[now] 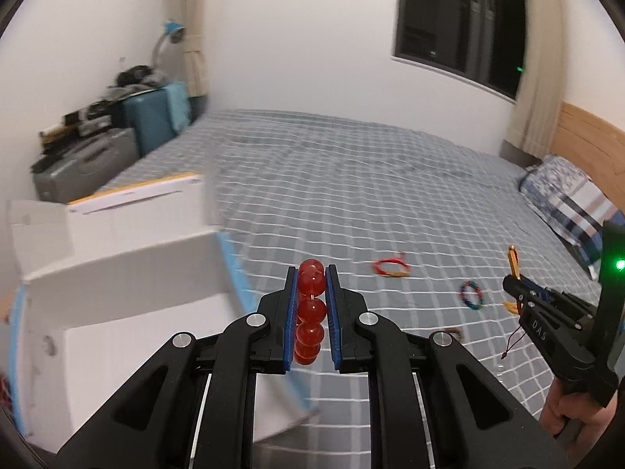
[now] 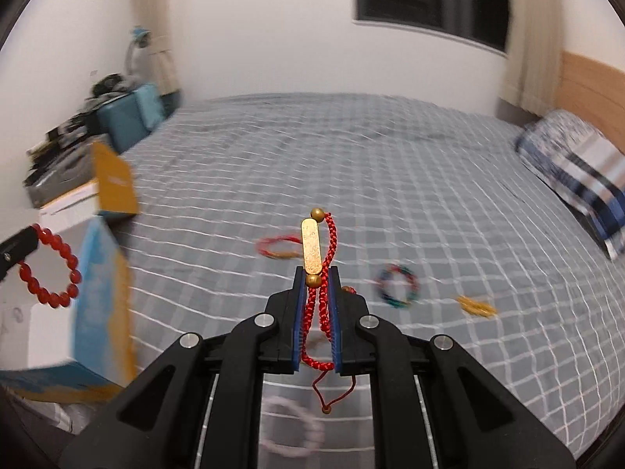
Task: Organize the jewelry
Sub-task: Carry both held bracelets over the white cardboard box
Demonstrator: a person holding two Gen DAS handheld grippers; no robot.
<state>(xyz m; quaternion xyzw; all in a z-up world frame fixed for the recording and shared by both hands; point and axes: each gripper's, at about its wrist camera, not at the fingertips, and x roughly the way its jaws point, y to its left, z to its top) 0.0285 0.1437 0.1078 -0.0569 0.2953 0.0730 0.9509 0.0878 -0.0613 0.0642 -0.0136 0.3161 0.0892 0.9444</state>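
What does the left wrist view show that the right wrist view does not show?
Only the left wrist view shows the right gripper from outside, with a green light behind it. Only the right wrist view shows the red bead bracelet as a whole ring, a pale bracelet below the fingers, and the red cord bracelet with its gold bar close up. Both show the checked bed, the white box and the multicoloured bracelet.

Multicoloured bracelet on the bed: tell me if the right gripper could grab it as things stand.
Probably not yet: the right gripper is shut on the red cord bracelet. The multicoloured bracelet lies unobstructed nearby on the bedspread.
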